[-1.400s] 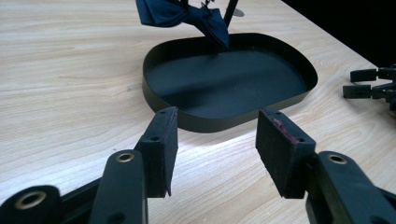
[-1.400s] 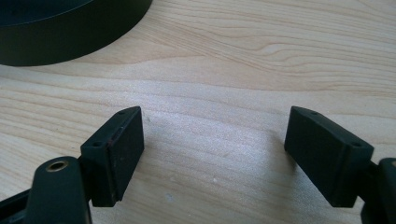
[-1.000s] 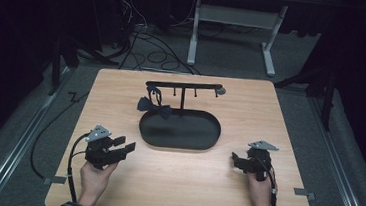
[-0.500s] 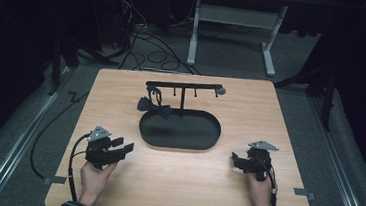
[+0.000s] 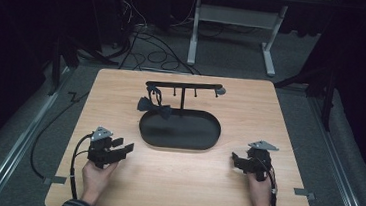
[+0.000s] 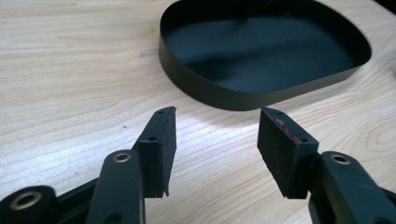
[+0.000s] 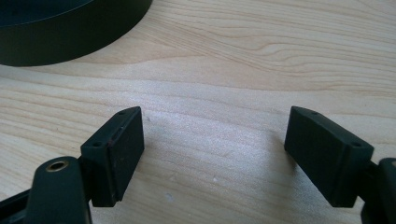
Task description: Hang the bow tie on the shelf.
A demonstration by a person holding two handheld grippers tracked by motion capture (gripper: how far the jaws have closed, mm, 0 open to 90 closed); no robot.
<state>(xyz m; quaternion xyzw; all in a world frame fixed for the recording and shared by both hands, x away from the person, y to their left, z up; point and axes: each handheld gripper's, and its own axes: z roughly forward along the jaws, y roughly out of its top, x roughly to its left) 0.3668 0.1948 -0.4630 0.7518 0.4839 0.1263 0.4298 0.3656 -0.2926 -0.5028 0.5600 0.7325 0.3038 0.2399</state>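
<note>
— On the wooden table (image 5: 280, 116): black oval tray (image 5: 179, 130) at centre, with a hook rack (image 5: 184, 87) rising from its far rim and a dark bow tie (image 5: 153, 105) hanging at the rack's left end, just over the tray's edge.
— And the grippers?
— Left gripper (image 5: 122, 148) near the front-left, right gripper (image 5: 236, 163) front-right — both spread wide, holding nothing, well apart from the bow tie.
— Best approach?
— Probably reach with the left, keep open, close on the knot — avoid nudging the rack.
</note>
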